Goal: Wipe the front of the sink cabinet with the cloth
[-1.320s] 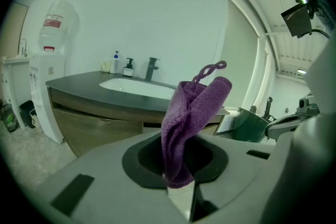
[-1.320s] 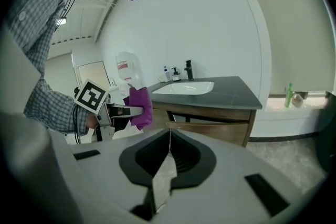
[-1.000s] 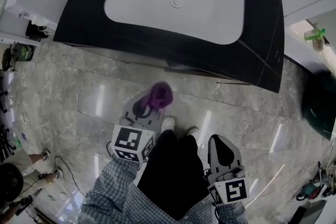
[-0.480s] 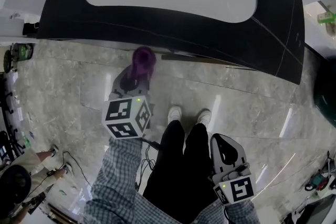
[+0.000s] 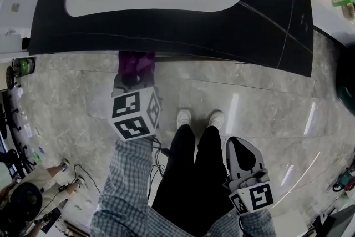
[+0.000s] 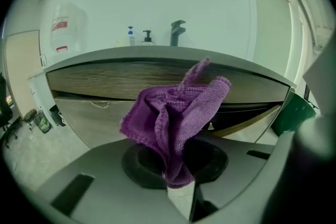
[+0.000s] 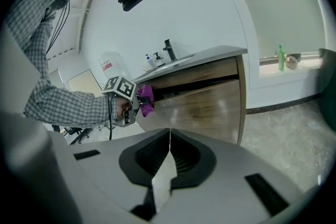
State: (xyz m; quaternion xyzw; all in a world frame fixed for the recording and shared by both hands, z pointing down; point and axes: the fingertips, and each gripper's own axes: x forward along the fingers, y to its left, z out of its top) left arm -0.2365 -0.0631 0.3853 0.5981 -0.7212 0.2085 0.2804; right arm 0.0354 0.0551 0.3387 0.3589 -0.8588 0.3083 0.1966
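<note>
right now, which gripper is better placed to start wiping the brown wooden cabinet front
Left. The left gripper is shut on the crumpled purple cloth, held up close to the brown wooden cabinet front; the right gripper is shut, empty and farther back.

sleeves (image 5: 125,194): checked | trousers (image 5: 191,175): black | shoes (image 5: 183,117): white | marker cubes (image 5: 135,114): black-white

The cloth (image 6: 173,113) in the left gripper (image 6: 176,174) lies at the sink cabinet (image 6: 105,80) front, right gripper (image 7: 168,157) well behind.

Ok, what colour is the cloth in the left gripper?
Purple. The cloth shows best in the left gripper view.
</note>
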